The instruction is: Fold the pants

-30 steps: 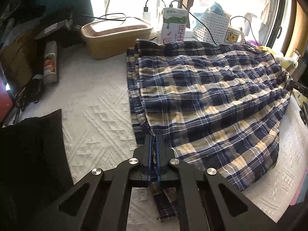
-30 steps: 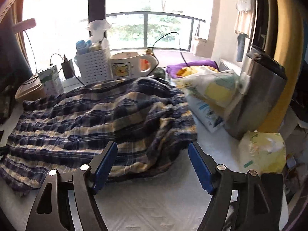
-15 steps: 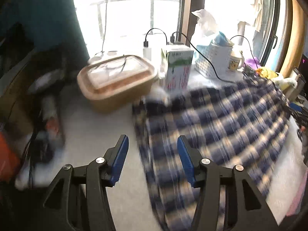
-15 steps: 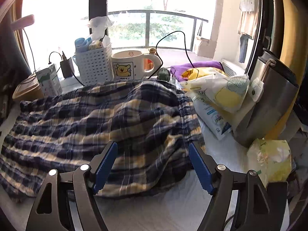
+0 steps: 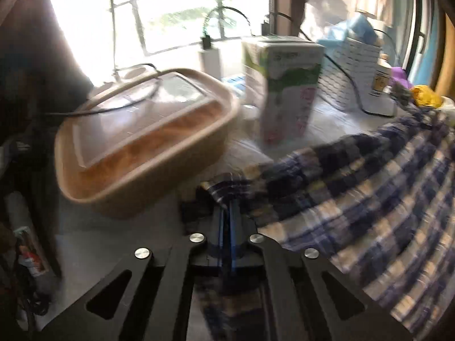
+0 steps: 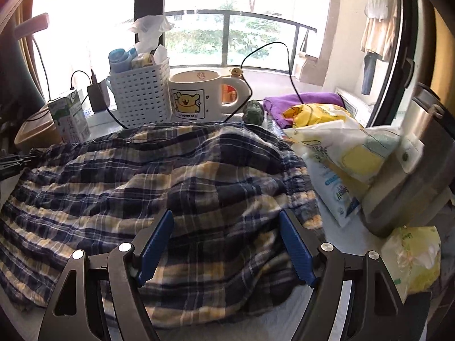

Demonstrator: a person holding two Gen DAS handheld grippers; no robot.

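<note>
The plaid pants lie spread over the white-covered table, their long axis running from 9 o'clock to 3 o'clock in the right wrist view, bunched higher toward 3 o'clock. In the left wrist view the same cloth fans from the fingertips out toward 3 o'clock, with the tan lidded container at 10 o'clock and the milk carton at 1 o'clock just beyond the far edge.

The left gripper is pressed together, pinching the far left corner of the pants; that picture is blurred. The right gripper stands spread, its 2 blue pads over the near cloth, clasping nothing.

The coming fold likely turns on the left hand: it already holds the end, and the free length lies toward 3 o'clock.
</note>
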